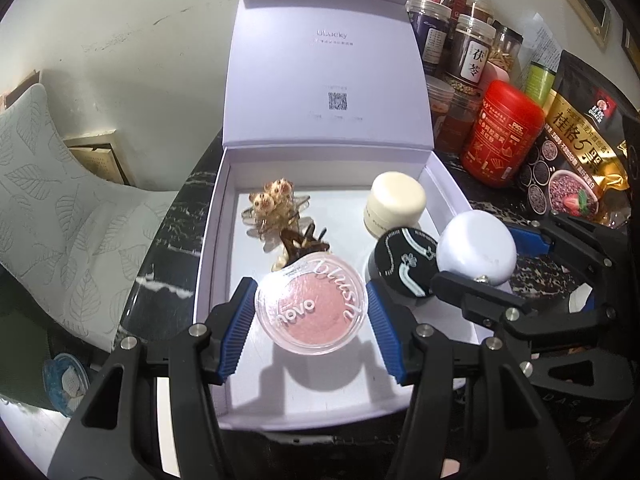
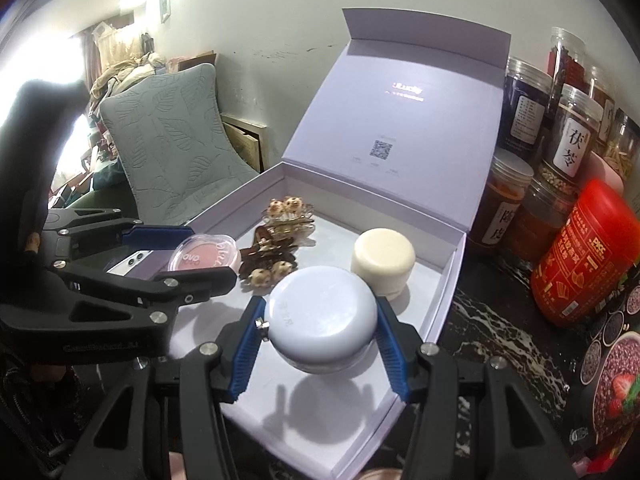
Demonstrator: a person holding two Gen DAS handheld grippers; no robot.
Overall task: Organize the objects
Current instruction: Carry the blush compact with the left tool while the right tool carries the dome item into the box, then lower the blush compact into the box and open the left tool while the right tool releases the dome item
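An open lavender gift box (image 1: 448, 188) (image 2: 448, 276) lies on the dark marble table, lid upright. My left gripper (image 1: 311, 314) is shut on a round pink blush compact (image 1: 310, 304), held above the box's front; it also shows in the right wrist view (image 2: 206, 258). My right gripper (image 2: 322, 330) is shut on a pale blue round compact (image 2: 322, 320), held over the box's right side (image 1: 476, 254). Inside the box are gold and brown hair clips (image 1: 276, 208) (image 2: 280, 236), a cream jar (image 1: 394, 204) (image 2: 382, 264) and a black round case (image 1: 404, 266).
Jars of dried goods (image 1: 472, 52) (image 2: 572, 140), a red tin (image 1: 502, 132) (image 2: 586, 252) and a black-and-gold food pouch (image 1: 572, 156) crowd the table to the right of the box. A grey leaf-patterned chair (image 1: 52, 208) (image 2: 172, 140) stands to the left.
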